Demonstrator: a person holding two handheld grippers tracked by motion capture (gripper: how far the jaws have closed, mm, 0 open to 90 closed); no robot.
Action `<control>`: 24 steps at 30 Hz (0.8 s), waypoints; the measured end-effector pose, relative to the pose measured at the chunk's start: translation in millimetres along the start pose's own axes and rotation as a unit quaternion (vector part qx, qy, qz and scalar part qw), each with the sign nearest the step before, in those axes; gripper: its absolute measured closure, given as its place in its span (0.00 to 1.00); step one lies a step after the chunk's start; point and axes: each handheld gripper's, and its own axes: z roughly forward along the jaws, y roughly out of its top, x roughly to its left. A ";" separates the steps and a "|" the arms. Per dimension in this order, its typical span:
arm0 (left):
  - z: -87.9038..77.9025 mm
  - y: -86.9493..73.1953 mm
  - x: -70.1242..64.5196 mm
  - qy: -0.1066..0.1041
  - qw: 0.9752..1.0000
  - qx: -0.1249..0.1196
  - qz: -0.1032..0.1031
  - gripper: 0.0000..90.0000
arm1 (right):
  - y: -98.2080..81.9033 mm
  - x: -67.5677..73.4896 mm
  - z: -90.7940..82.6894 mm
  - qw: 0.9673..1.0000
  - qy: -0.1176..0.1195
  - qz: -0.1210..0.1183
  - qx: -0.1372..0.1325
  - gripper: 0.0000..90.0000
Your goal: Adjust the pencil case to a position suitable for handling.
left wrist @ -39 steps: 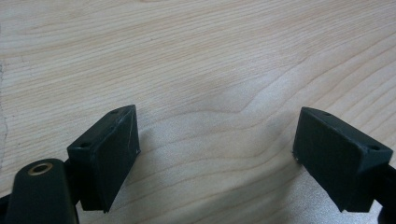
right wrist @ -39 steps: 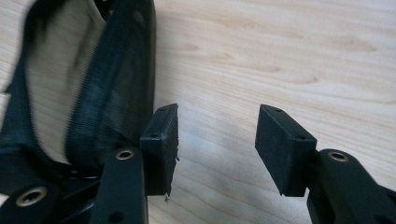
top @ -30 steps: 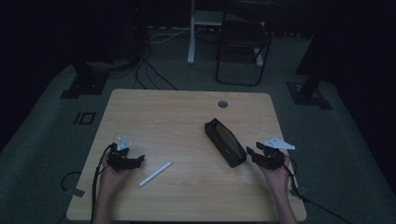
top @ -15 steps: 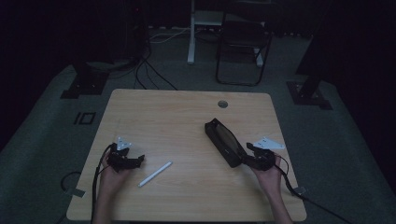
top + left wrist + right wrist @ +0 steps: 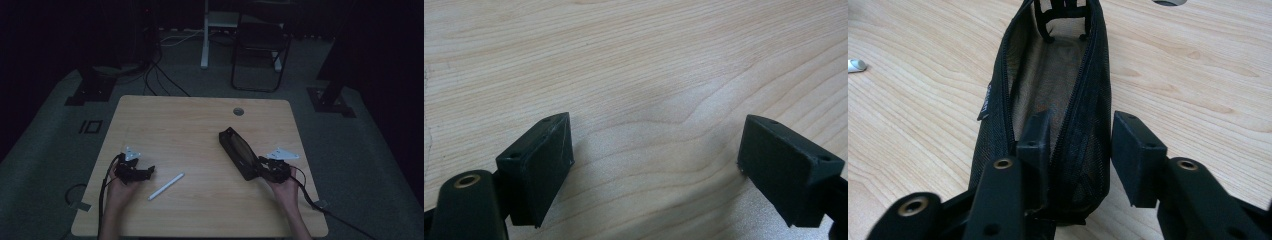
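My right gripper (image 5: pixel 264 169) has slid in toward the black mesh pouch (image 5: pixel 239 151) since a second ago, and its jaws have just been closing, one inside the open zipper, one outside the near wall, not pressing yet. The pouch lies slanted on the right of the wooden table (image 5: pixel 200 120). My left gripper (image 5: pixel 142 173) rests low, jaws spread wide, beside the white pen (image 5: pixel 166 186)

Left gripper (image 5: pixel 145 173) low over the table in the left hand (image 5: pixel 120 187), jaws spread wide; right gripper (image 5: pixel 260 167) level in the right hand (image 5: pixel 286 186), jaws just closing, a gap remaining
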 end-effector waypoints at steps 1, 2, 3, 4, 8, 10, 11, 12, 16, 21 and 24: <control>0.0 0.0 0.0 0.000 1.000 0.000 0.000 0.17 | 0.3 0.0 0.1 1.000 0.002 0.000 0.000 0.69; 0.1 0.1 0.0 0.000 1.000 0.000 0.000 0.17 | 0.6 0.1 0.1 1.000 0.003 -0.001 -0.001 0.70; 0.1 0.2 0.0 0.000 1.000 0.000 0.000 0.17 | 0.9 0.1 0.2 1.000 0.004 -0.001 0.000 0.70; 0.2 0.2 0.1 0.000 1.000 0.000 0.000 0.17 | 1.2 0.2 0.6 1.000 0.005 -0.002 0.000 0.71; 0.3 0.4 0.1 0.000 1.000 0.000 -0.001 0.17 | 2.4 1.3 1.7 1.000 0.013 -0.006 0.001 0.72; 0.4 0.4 0.0 0.000 1.000 0.000 -0.001 0.17 | 4.2 3.7 2.6 1.000 0.013 -0.014 0.004 0.72; 0.4 0.4 0.0 0.000 1.000 0.000 -0.001 0.17 | 5.4 5.0 3.4 1.000 0.015 -0.019 0.003 0.72; 0.4 0.4 0.0 0.000 1.000 0.000 -0.001 0.17 | 6.8 6.6 4.4 1.000 0.017 -0.023 0.003 0.73; 0.4 0.3 0.0 0.000 1.000 0.000 -0.001 0.17 | 11.5 12.1 10.9 0.999 0.026 -0.037 0.008 0.73; 0.4 0.4 -0.1 0.000 1.000 0.000 -0.002 0.17 | 16.1 17.2 16.3 0.998 0.030 -0.048 0.008 0.73; 0.4 0.4 -0.3 0.001 1.000 0.000 -0.002 0.17 | 18.4 17.9 20.4 0.998 0.033 -0.049 0.009 0.74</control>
